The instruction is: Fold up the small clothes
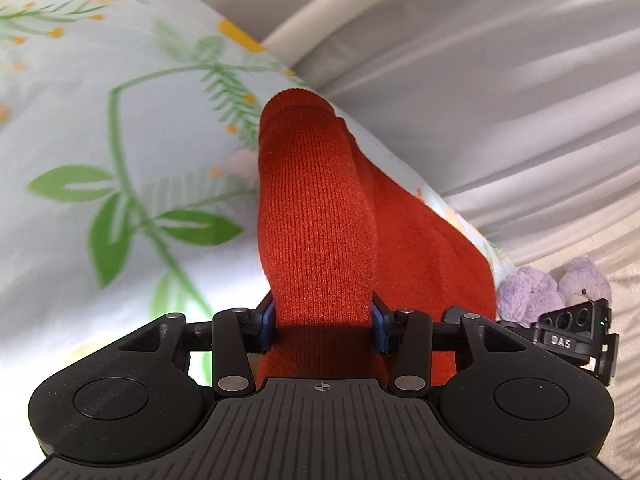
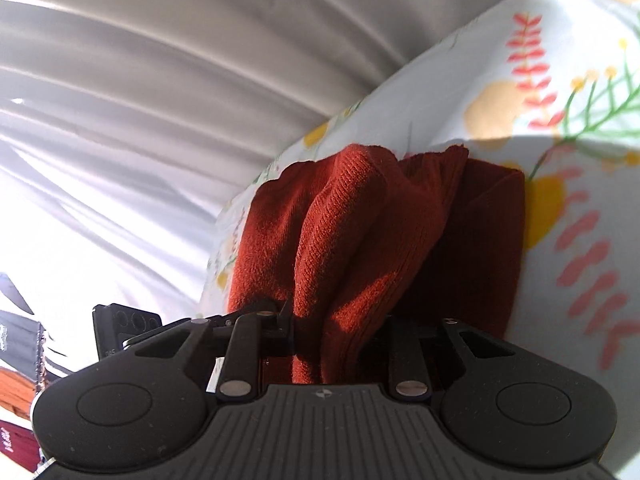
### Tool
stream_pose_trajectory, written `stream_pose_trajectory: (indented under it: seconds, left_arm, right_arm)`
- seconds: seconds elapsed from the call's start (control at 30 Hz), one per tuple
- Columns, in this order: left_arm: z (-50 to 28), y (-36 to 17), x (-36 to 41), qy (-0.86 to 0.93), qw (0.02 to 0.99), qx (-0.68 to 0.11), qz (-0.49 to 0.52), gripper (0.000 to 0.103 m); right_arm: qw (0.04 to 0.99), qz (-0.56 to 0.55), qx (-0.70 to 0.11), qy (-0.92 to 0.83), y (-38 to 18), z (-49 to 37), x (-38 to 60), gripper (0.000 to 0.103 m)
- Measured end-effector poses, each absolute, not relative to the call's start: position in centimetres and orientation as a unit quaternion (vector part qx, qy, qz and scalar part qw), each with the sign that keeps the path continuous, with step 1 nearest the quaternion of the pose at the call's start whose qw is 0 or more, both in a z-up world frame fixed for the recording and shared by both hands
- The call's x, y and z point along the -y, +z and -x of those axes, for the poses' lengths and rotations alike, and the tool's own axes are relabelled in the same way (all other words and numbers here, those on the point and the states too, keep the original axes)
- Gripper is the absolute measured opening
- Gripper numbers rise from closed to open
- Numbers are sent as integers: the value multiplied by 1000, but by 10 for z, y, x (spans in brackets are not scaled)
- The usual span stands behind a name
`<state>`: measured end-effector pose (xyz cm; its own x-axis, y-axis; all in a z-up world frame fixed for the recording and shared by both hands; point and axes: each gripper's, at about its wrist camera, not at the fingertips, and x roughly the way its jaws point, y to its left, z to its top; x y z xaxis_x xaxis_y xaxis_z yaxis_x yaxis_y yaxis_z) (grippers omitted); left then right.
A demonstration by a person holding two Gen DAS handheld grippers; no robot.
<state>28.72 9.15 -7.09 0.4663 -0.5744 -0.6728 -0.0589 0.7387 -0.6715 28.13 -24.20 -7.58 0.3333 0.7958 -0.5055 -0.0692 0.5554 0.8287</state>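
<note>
Both grippers hold 1 rust-red knitted garment above a bed with a flower-printed sheet (image 1: 100,128). The left gripper (image 1: 324,320) pinches a flat band of the knitted garment (image 1: 316,208) between its blue pads (image 1: 267,320); the cloth runs straight ahead of the fingers and folds over at its far end. The right gripper (image 2: 340,332) is pressed onto a bunched, pleated part of the same garment (image 2: 360,232), which rises directly ahead of it; its pads are hidden by cloth. Beyond both grippers hang pale grey curtains (image 1: 500,80). To the right of the left gripper sits a purple plush toy (image 1: 552,284); to the left of the right gripper lie other clothes (image 2: 16,360), seen only in part.

Progress, as judged: the garment is lifted, doubled over in places but creased and uneven, so no tidy fold is finished. Laying it flat, completing the fold, and handling the remaining clothes appear left to do.
</note>
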Motion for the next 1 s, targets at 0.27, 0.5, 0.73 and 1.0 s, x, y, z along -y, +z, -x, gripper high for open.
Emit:
stream_pose_trajectory:
  seconds: [0.27,0.5,0.73,1.0]
  left_arm:
    - [-262,-42,-103,-86,847,-445,279,56]
    - [-287,-25,-51,-36,897,-366,245,90]
    - [-308,-62,-37,39,919,-355,170,89]
    - [-312,-84,-76,55,907,-371,192,90]
  right_arm:
    - [832,-264,-462,158,-55,-272,244,49]
    - [880,-232,-390,140,-20,-273,199,40]
    - [883,-187,-420,96,-61,-291,145,28]
    - [898,-135,-408,94,-66,-294,123,28]
